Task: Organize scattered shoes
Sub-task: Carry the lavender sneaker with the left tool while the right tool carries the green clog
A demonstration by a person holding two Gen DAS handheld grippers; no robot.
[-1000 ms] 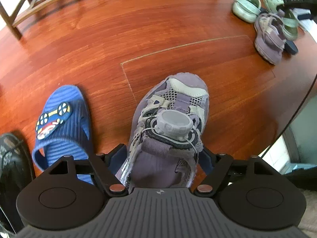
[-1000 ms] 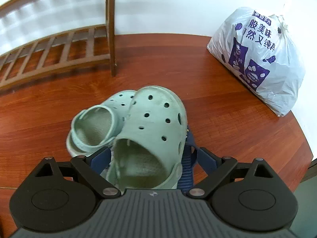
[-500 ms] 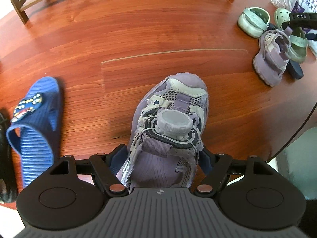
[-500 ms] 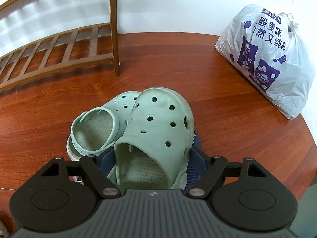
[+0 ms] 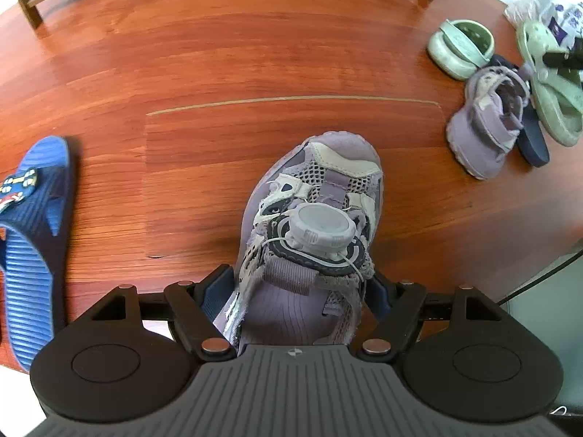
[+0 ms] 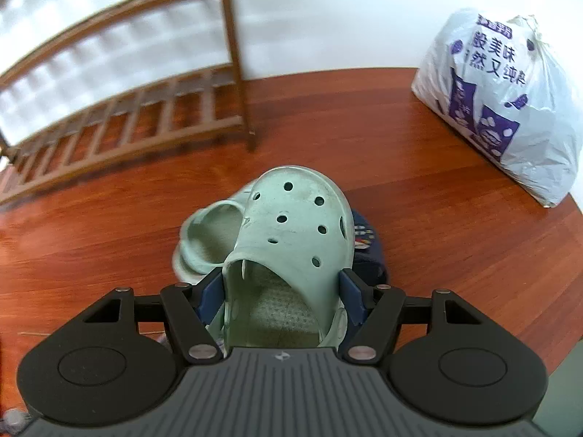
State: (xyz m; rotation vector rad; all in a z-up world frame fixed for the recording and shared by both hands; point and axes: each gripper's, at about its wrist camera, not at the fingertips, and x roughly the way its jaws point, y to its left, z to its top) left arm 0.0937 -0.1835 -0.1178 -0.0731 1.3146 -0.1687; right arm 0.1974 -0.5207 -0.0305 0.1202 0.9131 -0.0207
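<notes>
Currently a purple sneaker [image 5: 309, 225] is clamped in the left tool [image 5: 300, 291]; the right tool [image 6: 282, 291] is closing on a green clog [image 6: 291, 233], its mate [image 6: 207, 233] at nine o'clock. Gripped only at the soft heel, either could be dropped onto the floor [image 6: 437, 218].

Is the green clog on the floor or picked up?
Picked up: the green clog sits between the closing jaws of the right gripper, tilted above its twin.

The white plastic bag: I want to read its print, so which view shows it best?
The right wrist view: the white plastic bag stands whole against the wall, purple print legible. The left wrist view catches only a blurred corner behind the clogs.
</notes>
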